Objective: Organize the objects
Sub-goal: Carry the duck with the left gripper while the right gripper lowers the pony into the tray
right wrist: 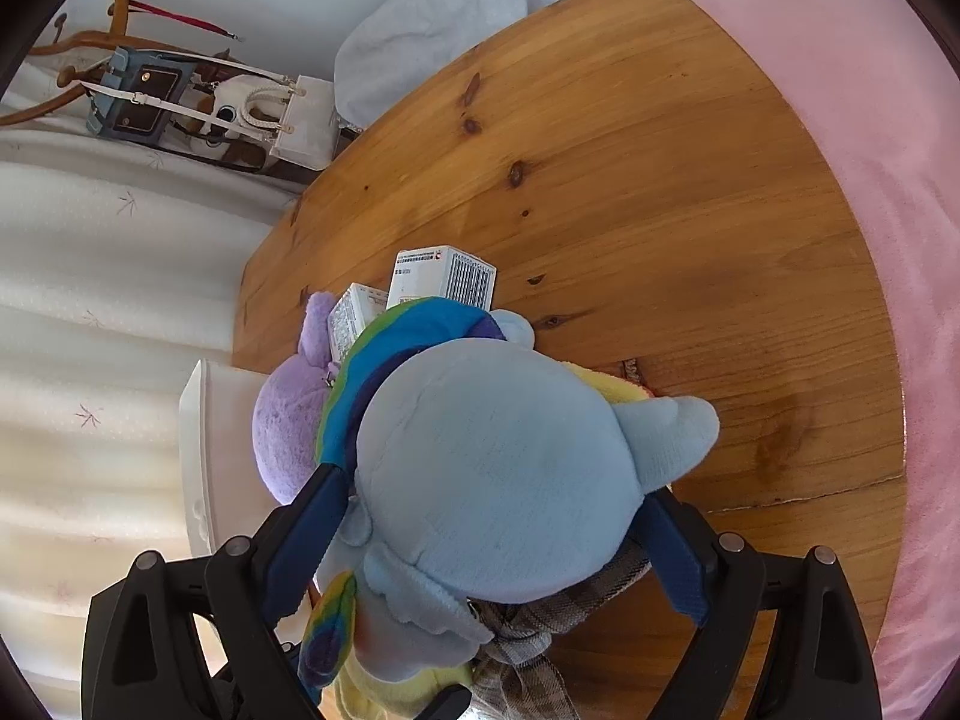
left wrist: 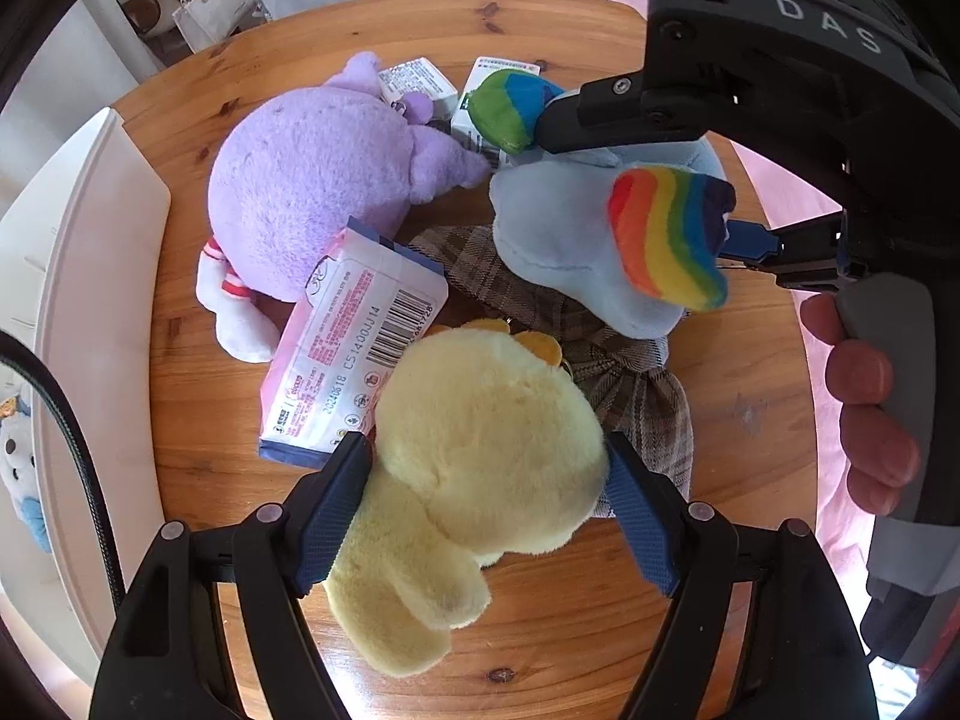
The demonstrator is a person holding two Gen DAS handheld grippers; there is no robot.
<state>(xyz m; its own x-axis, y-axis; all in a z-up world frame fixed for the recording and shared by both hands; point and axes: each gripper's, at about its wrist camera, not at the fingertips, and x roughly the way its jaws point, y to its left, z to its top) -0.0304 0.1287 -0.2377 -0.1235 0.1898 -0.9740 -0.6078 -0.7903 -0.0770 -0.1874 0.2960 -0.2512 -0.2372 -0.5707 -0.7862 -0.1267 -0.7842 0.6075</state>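
The left gripper (left wrist: 489, 498) points steeply down, jaws spread around the yellow plush (left wrist: 480, 450) at the near part of the round wooden table (left wrist: 750, 396). Beyond the yellow plush, the right gripper (right wrist: 492, 540) straddles the blue plush (right wrist: 498, 480), jaws spread wide. Bare wood lies farther toward the table's rim.

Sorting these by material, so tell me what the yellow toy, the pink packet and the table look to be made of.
Yellow toy: soft plush, fuzzy matte pile, likely stuffed synthetic fabric.
Pink packet: thin plastic film, probably; slight sheen, creased ends, printed barcode.
Table: wood, likely pine; visible grain and dark knots, smooth surface with a mild sheen that suggests varnish.
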